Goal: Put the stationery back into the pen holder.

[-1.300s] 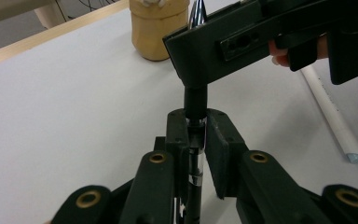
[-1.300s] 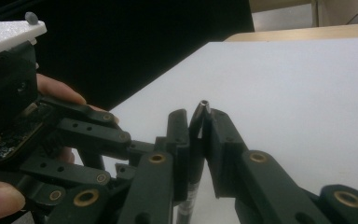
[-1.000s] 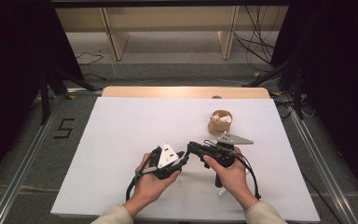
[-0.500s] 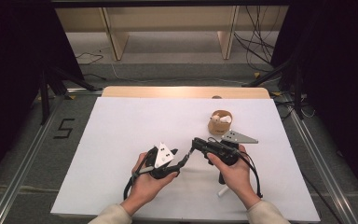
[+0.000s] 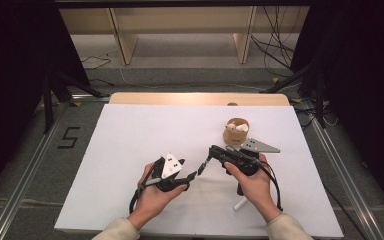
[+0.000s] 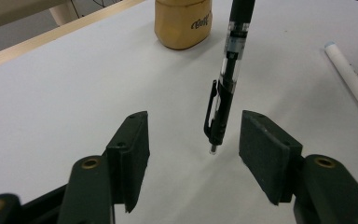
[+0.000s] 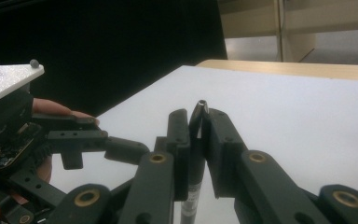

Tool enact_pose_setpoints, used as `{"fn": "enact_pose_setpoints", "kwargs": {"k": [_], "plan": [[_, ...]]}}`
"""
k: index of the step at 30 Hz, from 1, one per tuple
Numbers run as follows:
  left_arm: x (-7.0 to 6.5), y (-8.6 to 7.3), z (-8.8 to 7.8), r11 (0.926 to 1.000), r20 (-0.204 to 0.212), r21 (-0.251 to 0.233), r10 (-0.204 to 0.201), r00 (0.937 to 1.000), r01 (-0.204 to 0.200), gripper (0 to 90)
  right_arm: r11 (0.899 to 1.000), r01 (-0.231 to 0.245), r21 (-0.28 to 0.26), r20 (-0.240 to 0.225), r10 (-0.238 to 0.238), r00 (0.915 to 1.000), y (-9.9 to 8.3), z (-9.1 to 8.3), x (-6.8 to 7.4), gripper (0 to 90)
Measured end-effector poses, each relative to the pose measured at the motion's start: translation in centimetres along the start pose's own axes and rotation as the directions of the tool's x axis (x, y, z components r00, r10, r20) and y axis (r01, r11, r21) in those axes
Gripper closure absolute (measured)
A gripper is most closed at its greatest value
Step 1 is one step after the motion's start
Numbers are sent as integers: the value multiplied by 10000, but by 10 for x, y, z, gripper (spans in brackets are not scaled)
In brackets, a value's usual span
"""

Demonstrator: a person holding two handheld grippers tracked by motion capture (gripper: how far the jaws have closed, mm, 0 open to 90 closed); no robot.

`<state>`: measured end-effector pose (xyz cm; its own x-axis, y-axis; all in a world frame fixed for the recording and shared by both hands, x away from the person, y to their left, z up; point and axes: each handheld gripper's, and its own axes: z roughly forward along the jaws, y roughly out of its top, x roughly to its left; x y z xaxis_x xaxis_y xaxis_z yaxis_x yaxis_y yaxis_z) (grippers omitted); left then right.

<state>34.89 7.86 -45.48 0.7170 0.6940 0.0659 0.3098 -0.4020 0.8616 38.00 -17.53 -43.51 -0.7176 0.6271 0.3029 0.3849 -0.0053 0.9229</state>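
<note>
holding the pen [image 6: 224,79] in your right gripper [image 7: 195,122], clicker end hangs between the left gripper [image 6: 193,140] jaws, just opened wide, not touching.

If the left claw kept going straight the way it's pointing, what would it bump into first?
Probably the black pen the right claw grips; its clip end already sits between the left claw's open jaws, which have just been opening. Depth is uncertain.
</note>
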Motion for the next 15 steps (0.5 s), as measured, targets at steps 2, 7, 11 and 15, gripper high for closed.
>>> {"fn": "enact_pose_setpoints", "kwargs": {"k": [2, 7, 11, 15], "plan": [[0, -1, 0, 10000, 5, 14, -12, 10000, 12, 419, 10000, -1, -39, 60, 1, 10000, 1, -1, -1, 806], [1, -1, 1, 10000, -17, 71, -6, 10000, 7, 404, 9999, 39, -142, 223, -36, 9997, 3, -4, -4, 806], [2, -2, 1, 9999, -153, 86, -57, 9999, 59, 372, 9997, 30, -233, 342, -22, 9994, 5, -7, -7, 806], [4, -4, 0, 9998, -159, 162, -101, 9998, 103, 362, 9995, 51, -301, 518, -36, 9987, 7, -10, -11, 806]]}}
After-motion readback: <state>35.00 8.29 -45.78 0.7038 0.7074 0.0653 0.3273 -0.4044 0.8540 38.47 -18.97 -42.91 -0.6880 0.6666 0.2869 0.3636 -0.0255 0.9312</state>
